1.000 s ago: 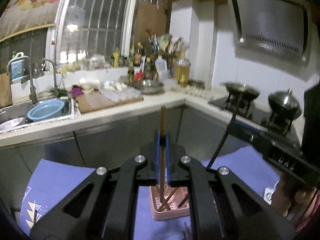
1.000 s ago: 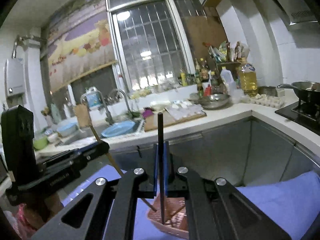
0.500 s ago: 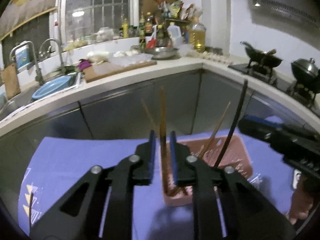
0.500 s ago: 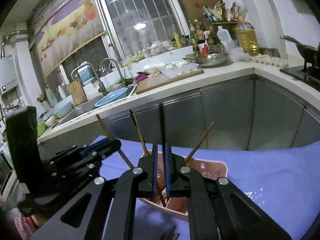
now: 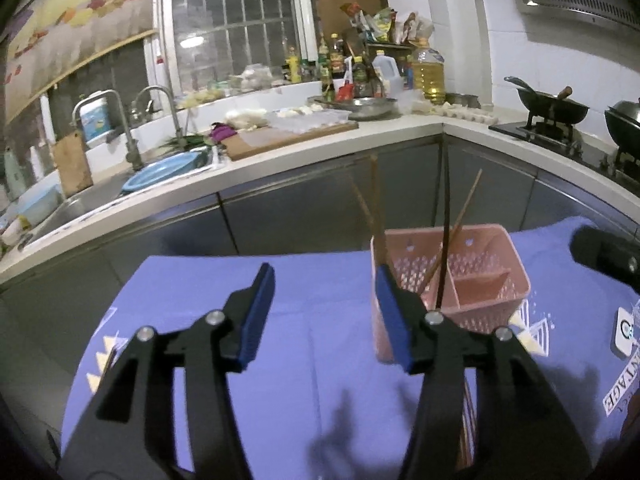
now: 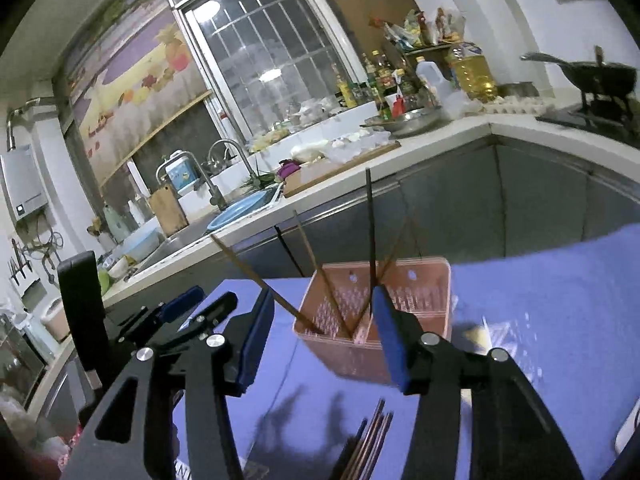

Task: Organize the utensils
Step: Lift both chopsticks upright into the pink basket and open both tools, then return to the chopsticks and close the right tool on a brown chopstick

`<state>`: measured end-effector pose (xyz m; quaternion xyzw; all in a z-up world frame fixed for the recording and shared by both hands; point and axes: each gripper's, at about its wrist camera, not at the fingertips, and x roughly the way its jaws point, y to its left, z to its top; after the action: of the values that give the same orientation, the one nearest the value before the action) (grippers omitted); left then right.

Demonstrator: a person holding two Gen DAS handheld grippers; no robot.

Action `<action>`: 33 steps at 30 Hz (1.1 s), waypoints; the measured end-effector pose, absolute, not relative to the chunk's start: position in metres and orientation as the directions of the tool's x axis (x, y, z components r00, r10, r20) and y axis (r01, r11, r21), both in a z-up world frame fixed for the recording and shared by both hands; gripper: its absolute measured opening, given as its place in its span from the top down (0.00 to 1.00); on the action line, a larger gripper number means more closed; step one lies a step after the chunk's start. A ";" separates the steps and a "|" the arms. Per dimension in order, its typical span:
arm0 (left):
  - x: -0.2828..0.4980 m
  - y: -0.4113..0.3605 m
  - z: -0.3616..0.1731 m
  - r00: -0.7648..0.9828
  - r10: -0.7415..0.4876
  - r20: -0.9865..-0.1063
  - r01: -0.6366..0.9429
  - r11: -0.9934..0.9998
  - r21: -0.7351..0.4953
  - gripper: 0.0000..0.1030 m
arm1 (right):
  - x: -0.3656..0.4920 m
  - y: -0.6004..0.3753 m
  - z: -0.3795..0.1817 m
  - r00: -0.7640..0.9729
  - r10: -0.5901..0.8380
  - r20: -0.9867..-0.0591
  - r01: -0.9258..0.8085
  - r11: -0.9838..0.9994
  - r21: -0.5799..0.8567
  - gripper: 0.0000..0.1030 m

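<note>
Both tongs, left gripper (image 5: 326, 312) and right gripper (image 6: 322, 336), gape empty above a pink basket (image 6: 416, 292) holding upright chopsticks (image 6: 371, 240) on blue cloth (image 5: 320, 360).

The loose chopsticks (image 6: 366, 446) on the purple cloth (image 6: 540, 292) are cut off by the bottom edge. The right hand-held gripper's finger (image 6: 390, 336) hides part of the pink basket (image 6: 404, 276). The counter bottles (image 5: 340, 66) are too small to read.

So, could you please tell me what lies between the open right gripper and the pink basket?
In the right wrist view, only bare purple cloth lies between the right gripper and the pink basket; loose chopsticks lie nearer the camera.
</note>
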<state>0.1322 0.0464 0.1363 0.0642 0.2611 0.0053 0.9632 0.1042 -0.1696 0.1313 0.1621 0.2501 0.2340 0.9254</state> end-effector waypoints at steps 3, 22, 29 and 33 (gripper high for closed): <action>0.114 0.052 0.130 0.851 0.050 -0.522 0.016 0.993 0.121 0.50 | 0.083 -0.170 0.115 0.764 0.496 -0.412 -0.323 0.848 0.420 0.50; 0.066 0.065 0.052 0.727 0.090 -0.681 0.008 0.990 0.139 0.50 | 0.016 -0.140 -0.014 0.600 0.385 -0.701 -0.220 0.922 0.318 0.69; 0.068 0.071 0.036 0.700 0.113 -0.706 -0.004 0.988 0.154 0.50 | 0.018 -0.134 -0.030 0.588 0.323 -0.742 -0.216 0.946 0.240 0.69; 0.072 0.073 0.030 0.691 0.122 -0.712 -0.010 0.987 0.159 0.50 | 0.019 -0.130 -0.028 0.597 0.304 -0.742 -0.227 0.952 0.207 0.69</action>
<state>0.0721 0.0732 0.0302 0.0716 0.3912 0.0358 0.9168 0.0185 -0.1296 -0.0282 0.0455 0.4234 0.1488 0.8925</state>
